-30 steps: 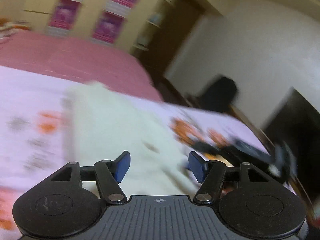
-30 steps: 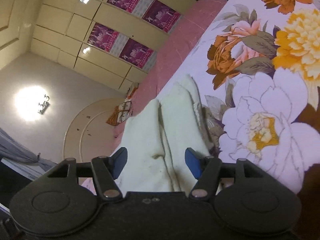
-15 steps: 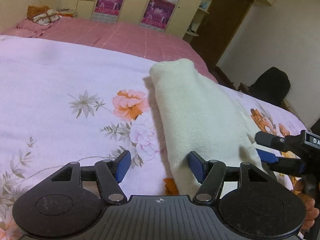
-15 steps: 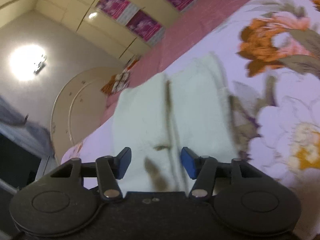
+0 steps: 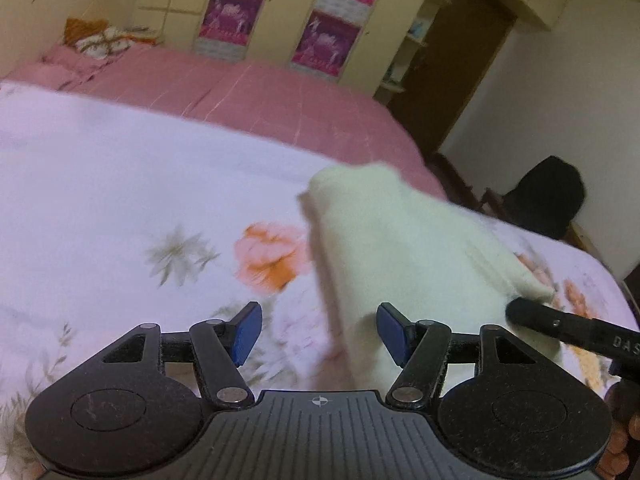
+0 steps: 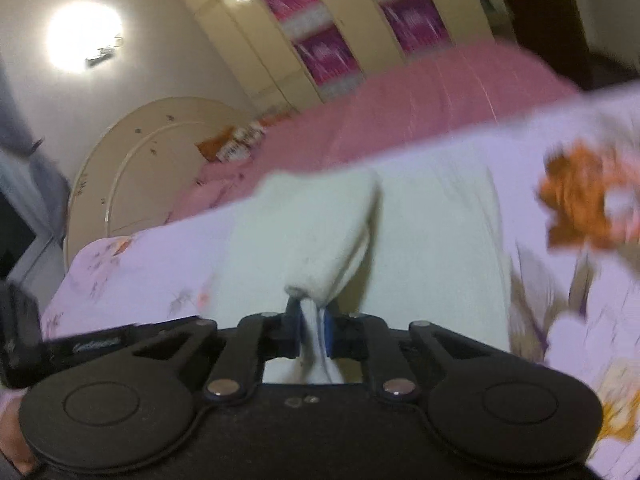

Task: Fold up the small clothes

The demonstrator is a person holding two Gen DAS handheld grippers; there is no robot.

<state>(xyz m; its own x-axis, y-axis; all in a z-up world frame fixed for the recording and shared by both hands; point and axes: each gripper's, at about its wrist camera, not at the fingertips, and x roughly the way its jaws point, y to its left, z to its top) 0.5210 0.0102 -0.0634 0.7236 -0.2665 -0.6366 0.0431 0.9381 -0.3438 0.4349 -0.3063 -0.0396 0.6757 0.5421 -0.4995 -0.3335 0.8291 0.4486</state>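
A cream-white garment (image 5: 400, 248) lies lengthwise on the floral bedspread (image 5: 120, 208). My left gripper (image 5: 318, 334) stands open above the garment's near left edge, nothing between its blue pads. My right gripper (image 6: 312, 330) is closing; its blue pads pinch a fold of the cream garment (image 6: 316, 232), whose lifted part bunches up just ahead of the fingertips. The rest of the garment lies flat on the bedspread (image 6: 580, 320) to the right. The right gripper's black finger (image 5: 560, 326) shows at the garment's right edge in the left wrist view.
A pink blanket (image 5: 248, 92) covers the far half of the bed, with a patterned pillow (image 5: 104, 38) by the headboard (image 6: 140, 168). Wardrobe doors with pink posters (image 5: 328, 40) stand behind. A dark chair (image 5: 548, 196) sits beyond the bed's right edge.
My right gripper closed on a fold of the garment and rolled upright, lifting the cloth. My left gripper swung left and dipped toward the garment's near edge, staying open.
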